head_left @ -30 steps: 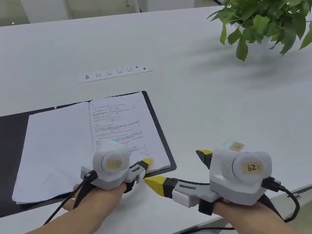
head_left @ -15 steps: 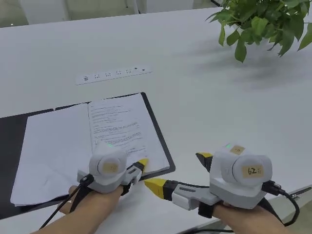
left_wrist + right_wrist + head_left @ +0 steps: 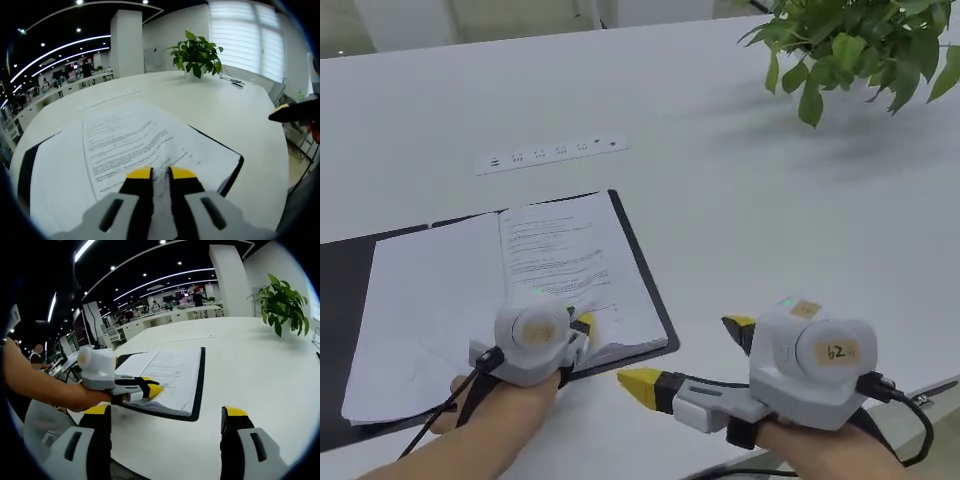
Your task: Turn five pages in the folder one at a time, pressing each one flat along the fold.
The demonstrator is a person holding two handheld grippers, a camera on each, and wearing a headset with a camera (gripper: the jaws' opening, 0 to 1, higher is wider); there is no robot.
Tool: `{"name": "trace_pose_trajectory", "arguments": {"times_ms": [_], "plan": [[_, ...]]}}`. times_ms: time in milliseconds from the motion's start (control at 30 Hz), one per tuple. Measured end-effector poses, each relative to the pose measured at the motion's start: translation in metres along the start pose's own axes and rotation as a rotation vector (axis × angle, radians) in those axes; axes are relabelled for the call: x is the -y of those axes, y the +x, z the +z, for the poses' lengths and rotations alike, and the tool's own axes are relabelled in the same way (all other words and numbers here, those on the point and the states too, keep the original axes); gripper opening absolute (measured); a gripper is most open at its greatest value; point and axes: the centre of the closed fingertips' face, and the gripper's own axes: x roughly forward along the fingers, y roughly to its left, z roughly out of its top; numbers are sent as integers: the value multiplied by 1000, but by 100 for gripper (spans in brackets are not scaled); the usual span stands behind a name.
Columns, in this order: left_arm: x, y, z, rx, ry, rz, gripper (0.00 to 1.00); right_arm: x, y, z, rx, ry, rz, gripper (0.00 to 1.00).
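Left claw (image 3: 161, 173) shifted onto page (image 3: 135, 135) corner — pinched on it; right claw (image 3: 166, 411) apart — above table (image 3: 250, 365).

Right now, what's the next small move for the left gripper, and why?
Probably lift the left gripper slightly and carry the page toward the fold: its jaws look closed on the page's near corner, while the right gripper hangs open beside the folder.

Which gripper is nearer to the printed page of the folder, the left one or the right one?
Left. The left gripper has its fingers over the near edge of the printed page; the right gripper is beside the folder, over the bare table.
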Motion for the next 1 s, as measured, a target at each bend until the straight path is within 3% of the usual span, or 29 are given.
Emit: {"name": "trace_pose_trajectory", "arguments": {"times_ms": [167,333,433,633,733,900,967,1000], "plan": [[-1,-1,0,4,-56,-3,9,3,5,7,3,28,8,85],[-3,0,0,9,-93,-8,7,6,15,11,-12,115,24,70],[-3,0,-1,12,-107,-12,7,1,23,3,-63,240,55,57],[-2,0,-1,18,-106,-13,7,-11,37,3,-77,429,101,43],[-2,0,0,20,-105,-15,7,-18,44,1,-97,579,130,38],[-2,0,0,23,-106,-17,7,-24,54,-6,-120,637,144,31],[-2,0,0,24,-107,-17,7,-28,58,-8,-126,690,151,30],[-2,0,0,24,-108,-17,7,-31,60,-10,-135,749,158,30]]}}
